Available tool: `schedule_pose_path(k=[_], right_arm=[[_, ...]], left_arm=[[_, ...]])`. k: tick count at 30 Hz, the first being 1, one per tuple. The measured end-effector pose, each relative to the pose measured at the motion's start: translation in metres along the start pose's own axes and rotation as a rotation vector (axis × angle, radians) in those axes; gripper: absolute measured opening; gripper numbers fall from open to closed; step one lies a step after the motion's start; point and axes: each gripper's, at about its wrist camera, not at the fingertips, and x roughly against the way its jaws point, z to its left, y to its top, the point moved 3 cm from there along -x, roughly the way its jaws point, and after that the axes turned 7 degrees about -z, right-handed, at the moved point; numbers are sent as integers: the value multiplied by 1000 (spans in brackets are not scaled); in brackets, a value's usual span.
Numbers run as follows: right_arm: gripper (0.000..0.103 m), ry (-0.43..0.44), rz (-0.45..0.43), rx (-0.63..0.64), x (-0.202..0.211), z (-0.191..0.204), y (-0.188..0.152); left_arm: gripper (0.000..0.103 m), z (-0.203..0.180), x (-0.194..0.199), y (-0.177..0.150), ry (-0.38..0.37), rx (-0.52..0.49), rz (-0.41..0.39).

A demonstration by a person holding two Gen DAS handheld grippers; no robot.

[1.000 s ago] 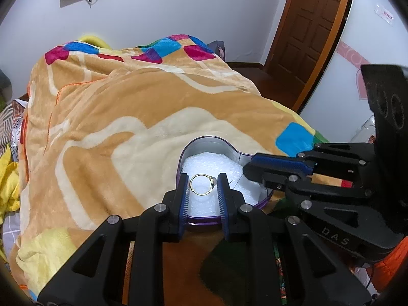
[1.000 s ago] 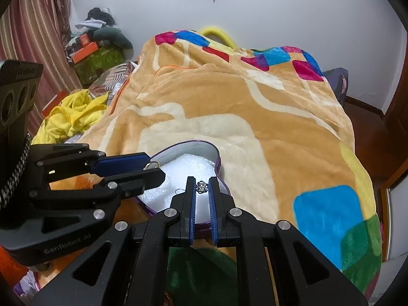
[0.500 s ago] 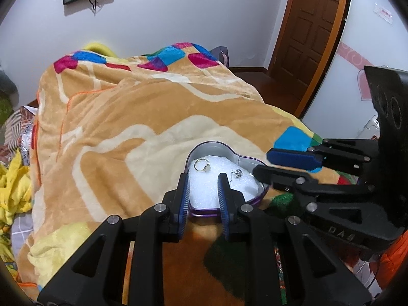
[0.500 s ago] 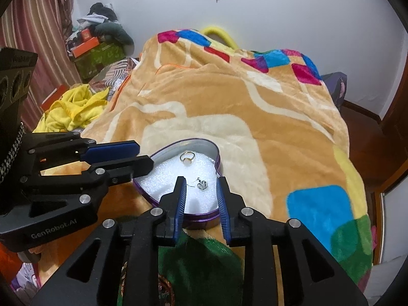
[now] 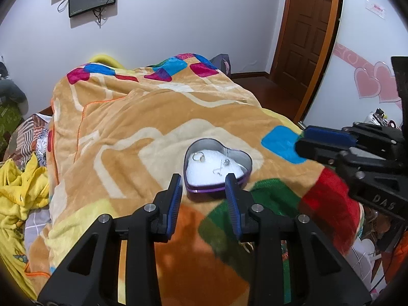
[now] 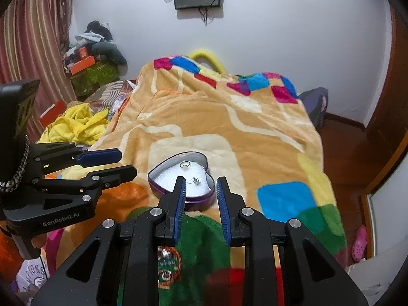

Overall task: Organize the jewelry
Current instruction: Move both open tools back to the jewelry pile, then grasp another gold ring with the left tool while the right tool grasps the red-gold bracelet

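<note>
A purple heart-shaped tin (image 5: 243,177) (image 6: 204,200) with white foam inside lies on the blanket. A gold ring (image 5: 198,157) (image 6: 185,165) and a small silver piece (image 5: 226,162) (image 6: 196,180) rest on the foam. My left gripper (image 5: 204,186) is open and empty, just short of the tin's near edge. My right gripper (image 6: 200,187) is open and empty, also at the tin's near edge. Each gripper shows in the other's view, the right one (image 5: 326,140) at right and the left one (image 6: 112,163) at left.
The bed is covered by an orange patterned blanket (image 5: 153,117). Yellow clothes (image 6: 76,125) and boxes lie to the left of the bed. A wooden door (image 5: 308,33) stands at the right. A bracelet (image 6: 167,264) lies on the blanket under my right gripper.
Both grippers let go of their pieces onto the foam, opened, and pulled back and up away from the tin.
</note>
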Motion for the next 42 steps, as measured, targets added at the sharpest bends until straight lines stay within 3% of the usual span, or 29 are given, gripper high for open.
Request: schedule_pose_path(k=[11, 24, 37, 42], right_arm=[[22, -19, 17, -13, 22, 2, -24], [22, -14, 143, -58, 2, 1, -78], [22, 20, 187, -108, -8, -4, -94], [22, 35, 185, -111, -11, -3, -93]], left_arm=[[34, -15, 10, -38, -13, 4, 73], [34, -33, -4, -83, -75, 35, 170], [33, -25, -21, -85, -47, 53, 174], [32, -31, -23, -86, -22, -4, 168]])
